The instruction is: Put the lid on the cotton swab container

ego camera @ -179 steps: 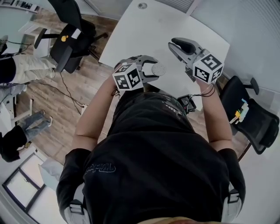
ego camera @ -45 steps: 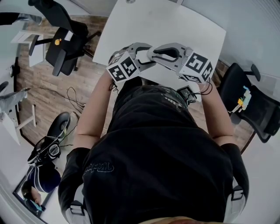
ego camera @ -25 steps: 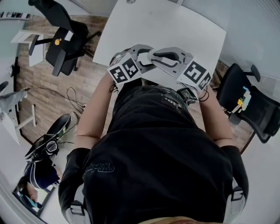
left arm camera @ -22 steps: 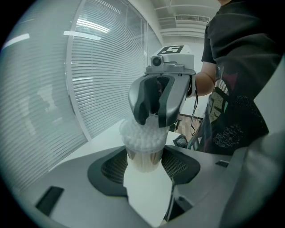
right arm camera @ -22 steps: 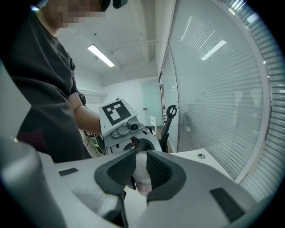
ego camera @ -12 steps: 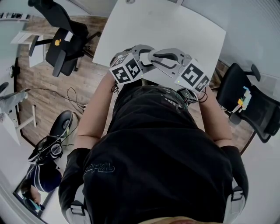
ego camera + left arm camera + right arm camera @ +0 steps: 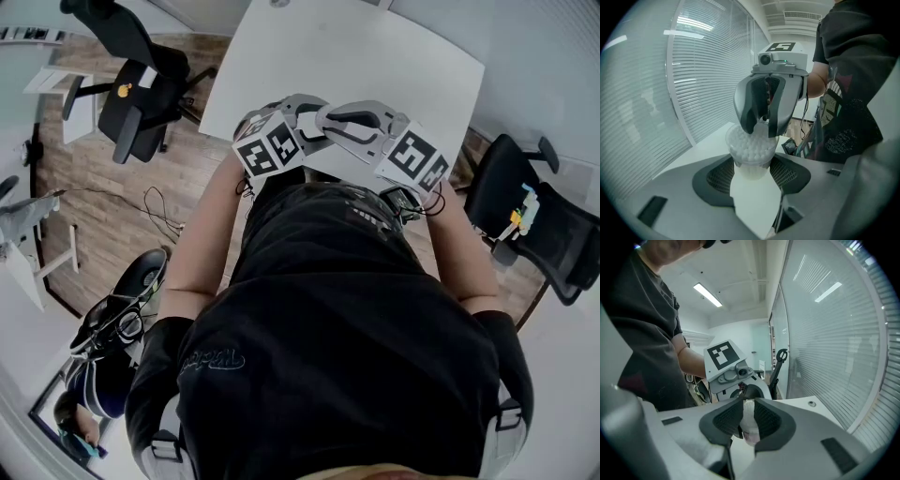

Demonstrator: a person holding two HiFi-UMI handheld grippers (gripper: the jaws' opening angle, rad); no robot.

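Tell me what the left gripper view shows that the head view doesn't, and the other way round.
Only the left gripper view shows the cotton swab container, packed with white tips and clamped in the left gripper, plus the window blinds. Only the head view shows the left gripper's own marker cube, a black office chair and another person at lower left. Both show the right gripper close against the left one, and the person's black shirt.
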